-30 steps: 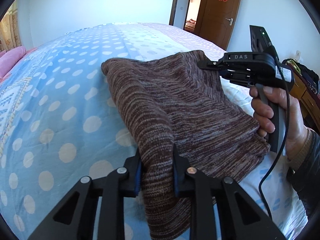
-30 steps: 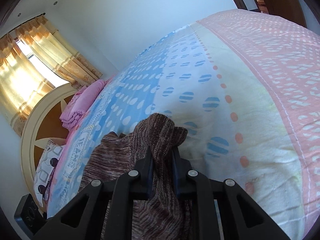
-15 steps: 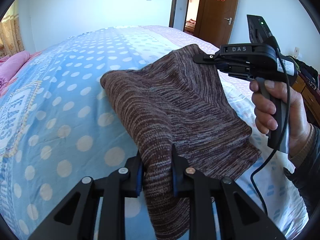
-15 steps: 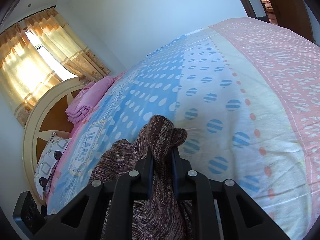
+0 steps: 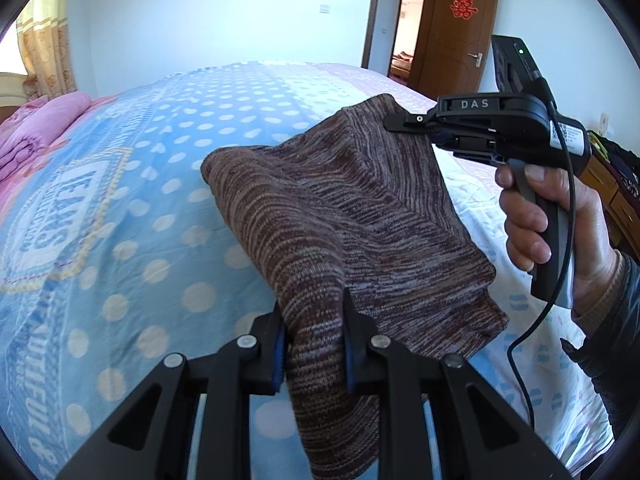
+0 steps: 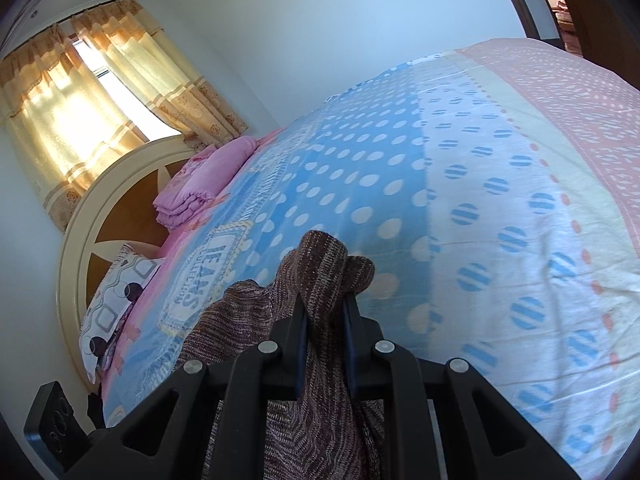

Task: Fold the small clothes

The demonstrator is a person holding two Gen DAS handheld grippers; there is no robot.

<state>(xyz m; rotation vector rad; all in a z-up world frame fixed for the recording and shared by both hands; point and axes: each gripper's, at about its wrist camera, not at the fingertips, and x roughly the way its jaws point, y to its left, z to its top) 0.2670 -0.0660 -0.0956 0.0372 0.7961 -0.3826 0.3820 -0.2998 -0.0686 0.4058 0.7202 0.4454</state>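
The left gripper (image 5: 314, 344) points forward and slightly down over the bed, its two black fingers clamped on a bunched edge of a brown knit garment (image 5: 340, 216); blue pads line the inner faces of the fingers (image 5: 278, 354). To the right and farther off, the right gripper (image 5: 394, 124) is held level, pointing left, its pistol grip wrapped by the person's right hand (image 5: 548, 220) with the thumb on top and a black cable hanging from it. Its tips bite the far upper corner of the garment, and the right wrist view confirms this: the right gripper (image 6: 324, 320) is closed tight on a thick twisted fold of the knit (image 6: 320, 272) that bulges above the tips.

The garment hangs between the two grips, lifted above the bedspread (image 5: 140, 208), sagging into a broad slanted sheet with a rounded fold at its far left. Its fabric is a ribbed, mottled knit in brown, maroon and pale grey streaks, soft and thick.

The bedspread is smooth cotton, blue with cream dots on the left, white with striped blue dots in the middle, pink at the far right. A folded pink quilt (image 6: 200, 184) lies near the rounded cream and wood headboard (image 6: 100, 208), beside a patterned pillow (image 6: 116, 292).
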